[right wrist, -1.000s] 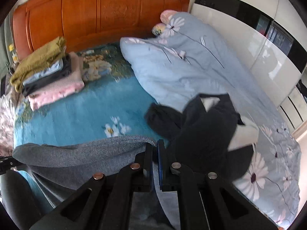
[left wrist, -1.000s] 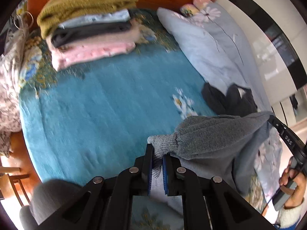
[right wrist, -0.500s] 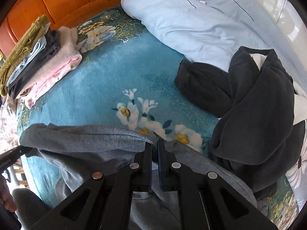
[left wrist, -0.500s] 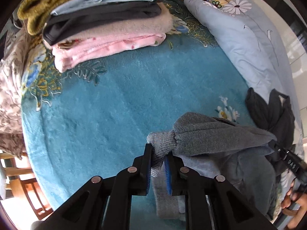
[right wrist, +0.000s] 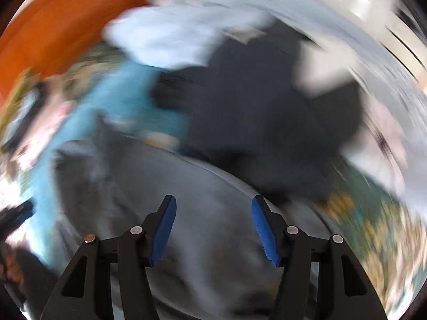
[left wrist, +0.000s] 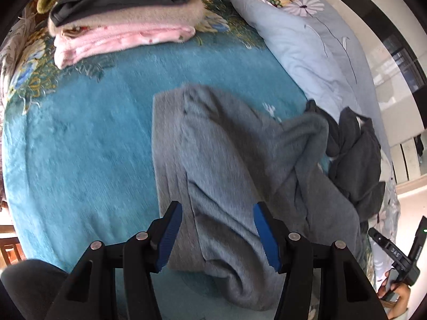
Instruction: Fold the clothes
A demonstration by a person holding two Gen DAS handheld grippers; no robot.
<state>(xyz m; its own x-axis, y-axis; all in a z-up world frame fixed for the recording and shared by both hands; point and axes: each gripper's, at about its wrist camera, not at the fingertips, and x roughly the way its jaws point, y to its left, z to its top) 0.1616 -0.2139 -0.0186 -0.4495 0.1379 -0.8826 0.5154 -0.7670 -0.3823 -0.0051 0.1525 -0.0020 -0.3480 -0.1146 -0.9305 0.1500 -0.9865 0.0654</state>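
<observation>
lying on the teal blanket (left wrist: 80, 146) of the bed, the gray garment (left wrist: 226, 160) stretches away from the left tool (left wrist: 217, 232), with its long side running from the near edge of the bed toward the pile of folded clothes (left wrist: 122, 18) by the headboard. the left tool hangs just above the near end of this garment; its jaws are apart and opening, and the cloth lies under the gap, but the blue pads do not press on it. the far end looks flat and straight, while the right side is bunched into a thick fold that touches the dark garment (left wrist: 355, 154) beside the light blue quilt (left wrist: 307, 45).

the right wrist view is very blurred. the right tool (right wrist: 213, 229) also has its jaws apart and opening, with gray cloth (right wrist: 186, 200) below them and nothing clamped. the dark garment (right wrist: 253, 106) is beyond it.

i judge that the garment is laid down but not yet folded. the bunched part lies on the side of the right tool, so the right hand seems nearer to smooth it, and the left one is nearer to the straight left edge.
</observation>
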